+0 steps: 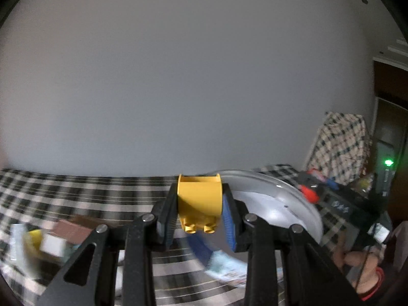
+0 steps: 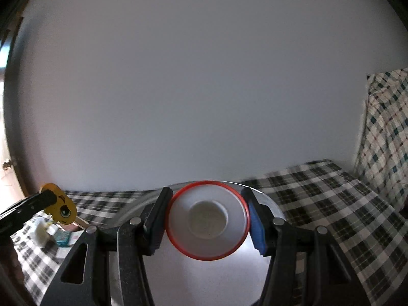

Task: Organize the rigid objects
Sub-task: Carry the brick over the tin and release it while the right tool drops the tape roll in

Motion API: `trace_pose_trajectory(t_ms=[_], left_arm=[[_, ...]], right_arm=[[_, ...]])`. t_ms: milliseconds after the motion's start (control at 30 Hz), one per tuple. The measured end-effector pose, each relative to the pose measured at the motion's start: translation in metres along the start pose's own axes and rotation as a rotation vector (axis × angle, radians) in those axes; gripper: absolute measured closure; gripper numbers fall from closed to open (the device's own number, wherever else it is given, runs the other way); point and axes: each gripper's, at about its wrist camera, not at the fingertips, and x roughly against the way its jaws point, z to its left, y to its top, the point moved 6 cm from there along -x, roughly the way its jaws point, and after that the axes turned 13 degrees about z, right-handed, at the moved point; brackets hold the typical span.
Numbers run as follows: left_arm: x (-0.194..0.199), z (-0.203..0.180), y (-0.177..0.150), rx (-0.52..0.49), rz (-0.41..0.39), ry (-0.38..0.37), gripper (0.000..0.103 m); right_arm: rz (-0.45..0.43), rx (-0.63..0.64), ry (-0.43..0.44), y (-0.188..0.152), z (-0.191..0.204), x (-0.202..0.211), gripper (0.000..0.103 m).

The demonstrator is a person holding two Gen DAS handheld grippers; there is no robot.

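Note:
A yellow toy block (image 1: 200, 200) with two studs hangs above the checked table, with my left gripper (image 1: 200, 204) shut on its sides. In the right wrist view the same block (image 2: 61, 205) shows a printed cartoon face at the far left. My right gripper (image 2: 207, 220) is shut on a white cup with a red rim (image 2: 207, 220), its mouth facing the camera. A large white round basin (image 2: 204, 280) lies right under the cup. In the left wrist view the basin (image 1: 265, 201) sits just right of the yellow block, with the cup's red rim (image 1: 309, 193) beyond it.
A checked cloth (image 2: 331, 204) covers the table. Brown and white blocks (image 1: 68, 232) and a printed packet (image 1: 224, 265) lie blurred at the lower left. A teal box (image 2: 62, 238) sits near them. A checked fabric (image 2: 385, 132) hangs at the right, and a person's hand (image 1: 357, 260) holds the right tool.

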Motion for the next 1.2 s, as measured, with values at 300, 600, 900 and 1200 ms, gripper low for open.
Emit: trace_pose_trajectory(t_ms=[300,600,900,1200], left_arm=[[-0.060,-0.066,-0.005,-0.083,0.097,-0.033,0.072],[-0.083,-0.077,-0.018,-0.116,0.151,-0.005,0.072],[-0.051,-0.059,-0.011,-0.044,0.014,0.092,0.001],[-0.046,-0.024,-0.012,0.018,0.020,0.140,0.000]], right_arm=[[0.107,-0.035,-0.079,0.000,-0.038,-0.033,0.045],[0.164,-0.003,-0.101,-0.006,-0.037,-0.053,0.045],[0.091,-0.024,-0.092,-0.002,-0.034,-0.038,0.012],[0.047,-0.068,-0.065,0.002,-0.036,-0.025,0.007]])
